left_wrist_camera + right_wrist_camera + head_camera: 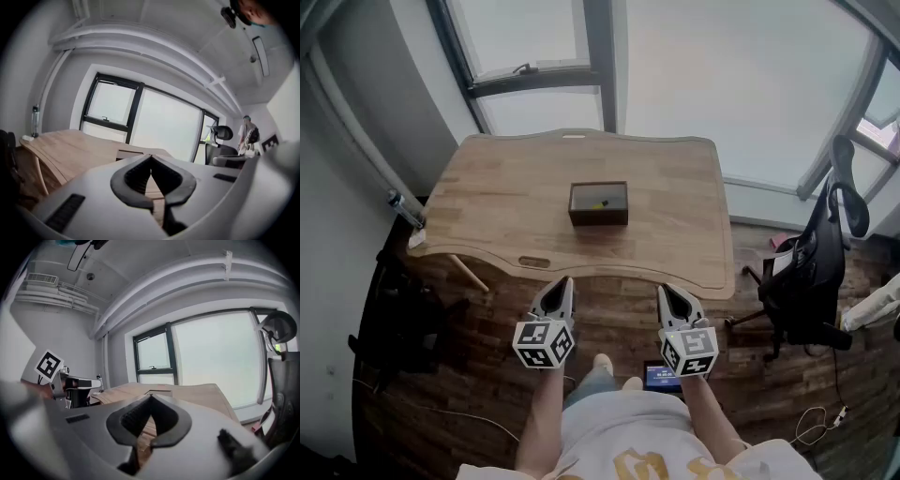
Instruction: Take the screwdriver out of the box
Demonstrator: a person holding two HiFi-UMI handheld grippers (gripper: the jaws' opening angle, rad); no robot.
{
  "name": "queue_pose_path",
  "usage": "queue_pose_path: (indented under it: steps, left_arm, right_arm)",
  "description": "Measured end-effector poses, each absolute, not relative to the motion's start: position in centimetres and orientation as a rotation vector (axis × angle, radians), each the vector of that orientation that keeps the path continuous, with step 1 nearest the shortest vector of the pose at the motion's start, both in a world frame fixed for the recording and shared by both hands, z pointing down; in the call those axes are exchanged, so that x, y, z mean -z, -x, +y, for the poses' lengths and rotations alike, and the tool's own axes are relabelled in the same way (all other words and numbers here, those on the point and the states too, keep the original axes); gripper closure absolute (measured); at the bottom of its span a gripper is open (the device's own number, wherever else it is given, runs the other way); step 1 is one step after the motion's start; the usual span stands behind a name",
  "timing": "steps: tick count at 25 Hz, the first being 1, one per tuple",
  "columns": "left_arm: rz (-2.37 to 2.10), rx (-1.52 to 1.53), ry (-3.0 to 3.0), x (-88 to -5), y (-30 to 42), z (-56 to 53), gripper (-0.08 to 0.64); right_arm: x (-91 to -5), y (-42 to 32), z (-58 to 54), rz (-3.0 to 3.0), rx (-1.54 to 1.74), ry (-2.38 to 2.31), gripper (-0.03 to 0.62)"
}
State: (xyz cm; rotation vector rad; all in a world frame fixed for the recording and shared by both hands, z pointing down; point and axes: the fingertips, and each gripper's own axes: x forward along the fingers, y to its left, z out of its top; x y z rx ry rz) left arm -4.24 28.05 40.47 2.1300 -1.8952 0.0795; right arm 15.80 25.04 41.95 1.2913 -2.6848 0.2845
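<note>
A small dark open box (598,203) stands in the middle of the wooden table (487,202), with a bit of yellow, the screwdriver (600,202), inside it. My left gripper (565,282) and right gripper (664,290) hover side by side over the floor, just short of the table's near edge, both pointing at the table. Each is shut and holds nothing. In the left gripper view the jaws (150,157) meet at the tip with the box (127,154) low behind them. The right gripper view shows the same: closed jaws (151,396) with the box (161,393) beyond.
Large windows stand behind the table. A black office chair (816,262) is at the right. A bottle (401,206) stands off the table's left end. A lit screen (661,377) lies on the floor by the person's feet. Cables trail across the brick floor.
</note>
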Motion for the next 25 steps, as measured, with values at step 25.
queue_pose_path:
  steps: [25]
  left_arm:
    - [-1.879, -0.128, -2.139, -41.8, 4.5, 28.3, 0.546]
  right_arm:
    - [-42.5, -14.8, 24.0, -2.697, -0.281, -1.238, 0.560]
